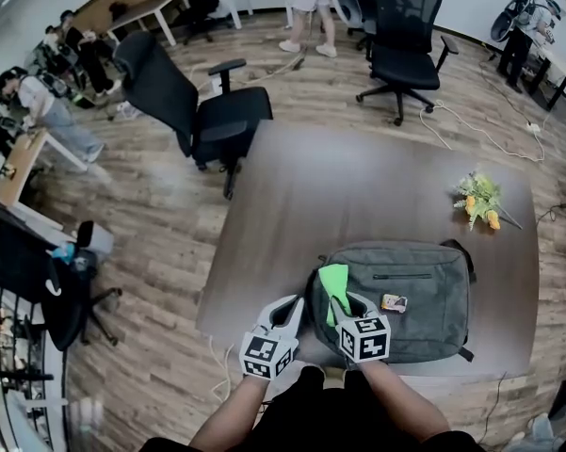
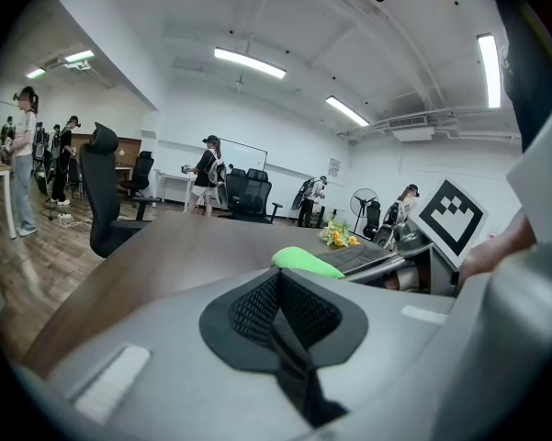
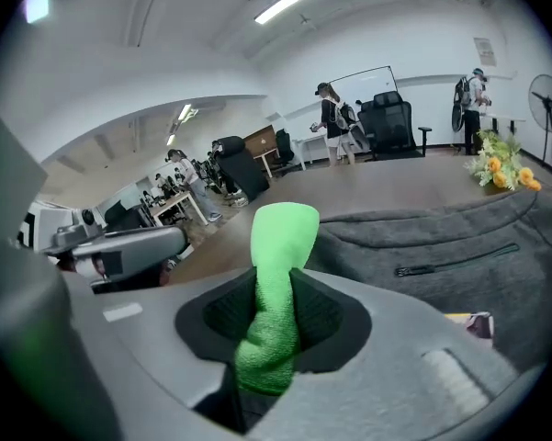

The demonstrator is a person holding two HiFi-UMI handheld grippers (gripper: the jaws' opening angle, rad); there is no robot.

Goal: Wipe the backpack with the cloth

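The backpack (image 1: 416,299) lies flat at the near edge of the table (image 1: 358,186), zip pocket up. In the head view its near-left corner is hidden behind the right gripper (image 1: 350,307) and the person's forearm.

The right gripper's jaws are clamped on the cloth (image 1: 335,281). In the right gripper view the cloth (image 3: 274,329) stands pinched between the pads as a bunched strip, with its free end rising above the tips and folding over. Its lower end drops into the dark gap behind the jaws, out of sight. The cloth hangs over the backpack's left end; whether it touches the fabric cannot be made out.

The left gripper (image 1: 290,304) sits just left of the backpack, over the table. Its jaws are pressed together with nothing between them, as the left gripper view (image 2: 277,278) shows. From there only a green hump of cloth (image 2: 305,260) and a sliver of backpack show.

A small tag (image 1: 393,302) lies on the backpack – too small to read, and half cut off by the gripper body in the right gripper view. Flowers (image 1: 478,199) lie well apart, toward the far right.
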